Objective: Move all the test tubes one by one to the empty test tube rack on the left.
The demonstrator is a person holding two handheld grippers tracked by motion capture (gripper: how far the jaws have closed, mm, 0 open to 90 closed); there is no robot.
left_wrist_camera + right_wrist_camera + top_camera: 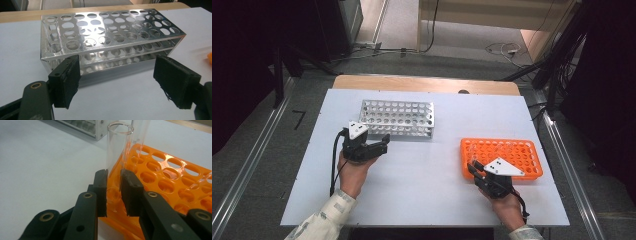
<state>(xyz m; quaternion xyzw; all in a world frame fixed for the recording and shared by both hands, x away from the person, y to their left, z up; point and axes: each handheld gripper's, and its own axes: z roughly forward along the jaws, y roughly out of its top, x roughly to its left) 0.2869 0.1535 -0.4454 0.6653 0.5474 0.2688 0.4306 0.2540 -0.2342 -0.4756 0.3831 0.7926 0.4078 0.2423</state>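
A clear glass test tube (117,152) stands in a corner hole of the orange rack (175,177), and my right gripper (114,192) is shut on it, both pads pressed against the glass. A second tube (141,132) rises just behind it. From above, the right gripper (476,169) sits at the near left corner of the orange rack (502,157). My left gripper (116,82) stands open with nothing between its pads, a little in front of the silver metal rack (110,37). In the high view the left gripper (382,145) is by that rack's (397,117) near left end.
Both racks rest on a white table top (422,180) with a wooden strip (427,84) along its far edge. Cables (507,50) lie on the floor beyond the table. Dark stands flank it left and right.
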